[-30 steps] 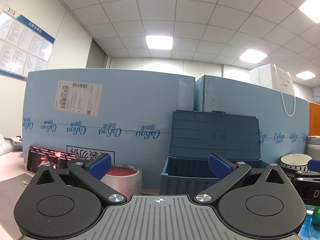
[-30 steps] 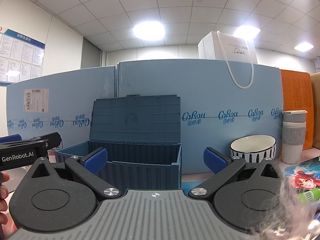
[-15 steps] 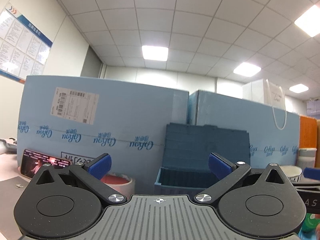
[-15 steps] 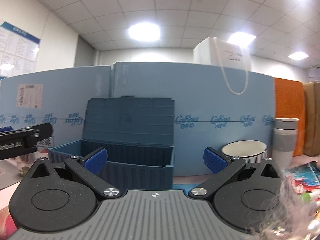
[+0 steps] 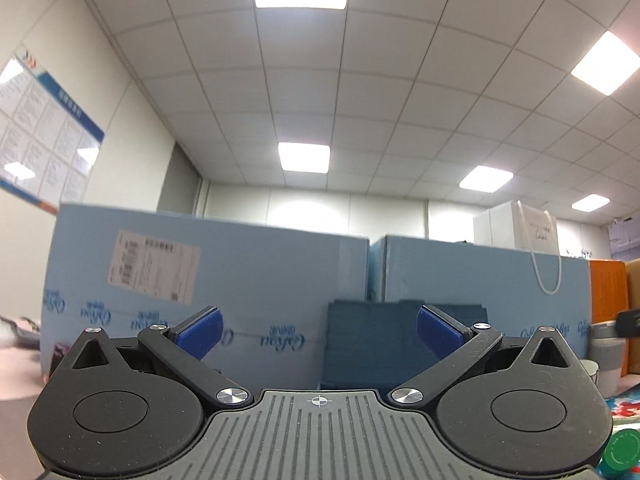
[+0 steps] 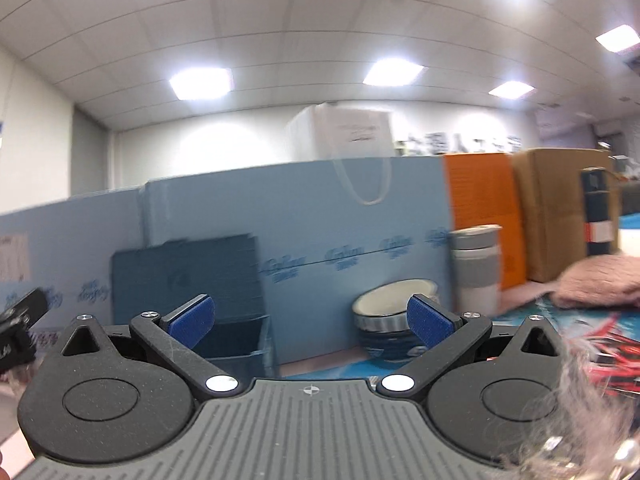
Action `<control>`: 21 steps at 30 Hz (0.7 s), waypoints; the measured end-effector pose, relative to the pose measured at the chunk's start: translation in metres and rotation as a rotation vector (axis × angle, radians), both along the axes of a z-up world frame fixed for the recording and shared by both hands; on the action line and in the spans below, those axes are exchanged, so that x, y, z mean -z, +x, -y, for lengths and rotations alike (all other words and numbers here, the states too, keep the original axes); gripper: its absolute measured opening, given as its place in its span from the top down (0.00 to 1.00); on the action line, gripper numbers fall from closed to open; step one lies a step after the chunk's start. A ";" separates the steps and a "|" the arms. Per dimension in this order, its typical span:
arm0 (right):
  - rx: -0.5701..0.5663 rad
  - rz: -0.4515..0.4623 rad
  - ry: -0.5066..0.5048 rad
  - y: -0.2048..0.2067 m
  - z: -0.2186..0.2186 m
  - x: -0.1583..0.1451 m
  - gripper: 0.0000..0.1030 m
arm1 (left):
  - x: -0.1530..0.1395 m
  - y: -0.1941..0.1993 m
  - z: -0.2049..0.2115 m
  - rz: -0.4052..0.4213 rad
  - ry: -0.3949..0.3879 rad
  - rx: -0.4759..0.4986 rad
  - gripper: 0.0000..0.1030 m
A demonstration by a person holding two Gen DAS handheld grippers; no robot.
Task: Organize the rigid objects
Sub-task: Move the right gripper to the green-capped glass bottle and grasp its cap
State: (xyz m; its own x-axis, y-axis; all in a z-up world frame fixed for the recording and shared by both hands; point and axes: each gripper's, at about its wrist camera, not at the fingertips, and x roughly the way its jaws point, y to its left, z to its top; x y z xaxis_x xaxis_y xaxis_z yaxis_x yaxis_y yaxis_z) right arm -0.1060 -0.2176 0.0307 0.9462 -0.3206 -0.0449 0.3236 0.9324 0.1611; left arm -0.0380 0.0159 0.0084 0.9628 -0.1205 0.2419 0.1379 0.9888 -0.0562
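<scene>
A dark blue storage box [image 6: 236, 338] with its lid [image 6: 184, 276] raised stands against the light blue foam board. In the left wrist view only the box lid [image 5: 372, 340] shows, between the blue pads. My left gripper [image 5: 319, 330] is open, tilted up toward the ceiling, with nothing between its fingers. My right gripper [image 6: 310, 318] is open too and holds nothing. A striped bowl [image 6: 394, 320] sits just behind the right pad, and a grey and white cup [image 6: 476, 268] stands right of it.
Light blue foam boards [image 5: 240, 280] wall off the back. An orange box [image 6: 484, 216] and a cardboard box [image 6: 560, 208] stand at right, with a pink fuzzy thing [image 6: 600, 284] before them. A green cap [image 5: 622, 454] lies at lower right. The other gripper's tip [image 6: 20, 328] shows at left.
Both grippers have tilted upward, so the ceiling fills more of each view. The right gripper has also swung to the right, bringing the bowl, cup and boxes toward the middle.
</scene>
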 end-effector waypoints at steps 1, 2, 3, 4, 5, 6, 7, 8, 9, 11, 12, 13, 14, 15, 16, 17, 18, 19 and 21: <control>0.018 -0.004 0.007 -0.005 0.004 -0.002 0.00 | 0.000 -0.001 0.001 0.010 0.006 0.003 0.00; 0.034 -0.002 0.017 -0.012 0.009 -0.005 0.00 | 0.000 -0.003 0.002 0.019 0.012 0.008 0.00; 0.046 0.000 0.032 -0.018 0.015 -0.007 0.00 | 0.001 -0.005 0.003 0.027 0.019 0.016 0.00; 0.062 0.002 0.050 -0.024 0.021 -0.009 0.00 | 0.001 -0.006 0.003 0.038 0.023 0.032 0.00; 0.082 0.003 0.075 -0.031 0.028 -0.011 0.00 | 0.001 -0.008 0.004 0.044 0.030 0.061 0.00; 0.101 -0.002 0.117 -0.037 0.037 -0.012 0.00 | 0.000 -0.008 0.005 0.047 0.034 0.093 0.00; 0.115 -0.012 0.167 -0.042 0.046 -0.013 0.00 | -0.001 -0.010 0.005 0.048 0.034 0.129 0.00; 0.126 -0.025 0.228 -0.047 0.058 -0.013 0.00 | -0.003 -0.011 0.006 0.044 0.036 0.166 0.00; 0.135 -0.033 0.289 -0.052 0.069 -0.012 0.00 | -0.005 -0.011 0.008 0.030 0.046 0.197 0.00; 0.151 -0.067 0.412 -0.061 0.093 -0.006 0.00 | -0.012 -0.008 0.014 -0.024 0.071 0.245 0.00; 0.159 -0.088 0.470 -0.064 0.104 -0.001 0.00 | -0.016 -0.005 0.018 -0.059 0.081 0.276 0.00; 0.164 -0.111 0.526 -0.066 0.114 0.004 0.00 | -0.021 -0.002 0.021 -0.101 0.086 0.307 0.00; 0.162 -0.135 0.573 -0.068 0.122 0.009 0.00 | -0.026 0.001 0.025 -0.145 0.083 0.333 0.00; 0.155 -0.157 0.601 -0.069 0.128 0.014 0.00 | -0.032 0.005 0.028 -0.190 0.078 0.364 0.00; 0.147 -0.174 0.603 -0.068 0.130 0.017 0.00 | -0.038 0.010 0.032 -0.244 0.077 0.398 0.00; 0.137 -0.189 0.581 -0.067 0.127 0.018 0.00 | -0.045 0.016 0.036 -0.302 0.074 0.431 0.00; 0.125 -0.204 0.545 -0.066 0.123 0.019 0.00 | -0.051 0.022 0.042 -0.368 0.076 0.459 0.00; 0.110 -0.216 0.510 -0.062 0.118 0.019 0.00 | -0.058 0.028 0.048 -0.431 0.076 0.486 0.00; 0.071 -0.246 0.431 -0.054 0.104 0.021 0.00 | -0.069 0.041 0.058 -0.554 0.079 0.564 0.00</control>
